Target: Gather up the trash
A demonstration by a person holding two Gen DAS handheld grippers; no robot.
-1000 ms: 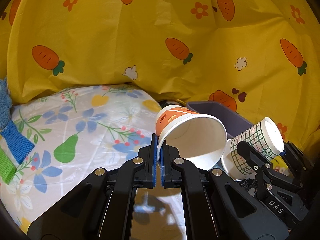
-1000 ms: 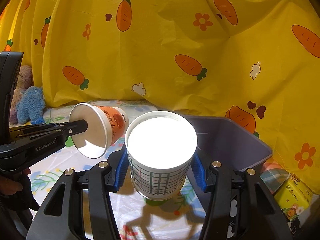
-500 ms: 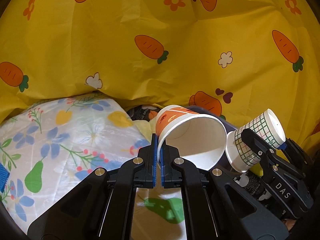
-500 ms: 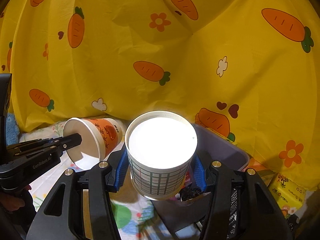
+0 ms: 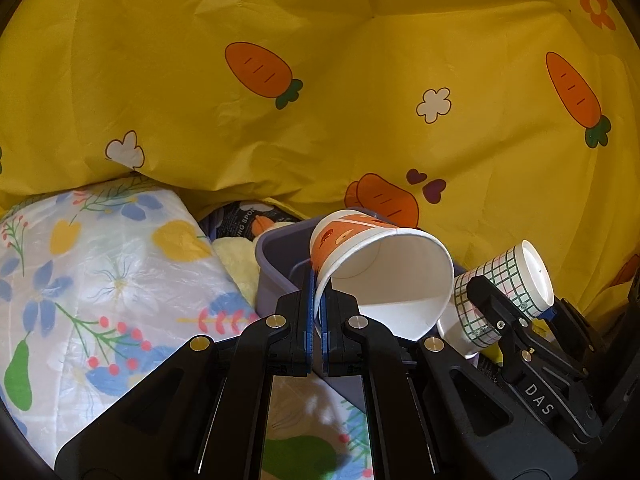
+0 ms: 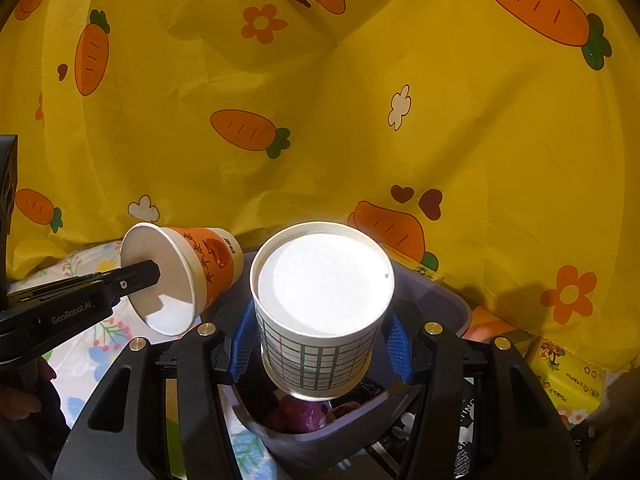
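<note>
My left gripper (image 5: 316,304) is shut on the rim of an orange-and-white paper cup (image 5: 380,272), held on its side over the near corner of a purple bin (image 5: 272,276). The cup also shows in the right wrist view (image 6: 188,276). My right gripper (image 6: 320,344) is shut on a white cup with a green grid pattern (image 6: 320,312), held upside down above the purple bin (image 6: 436,292), which holds purple scraps (image 6: 300,416). The grid cup also shows in the left wrist view (image 5: 508,296).
A floral cloth (image 5: 100,280) covers the surface left of the bin. A yellow carrot-print sheet (image 5: 320,100) hangs behind everything. A yellow tissue pack (image 6: 568,380) lies right of the bin. A dark packet (image 5: 244,220) sits behind the bin.
Both grippers have moved right and forward with their cups; the purple bin now lies directly under them. The blue toy at left has left view.
</note>
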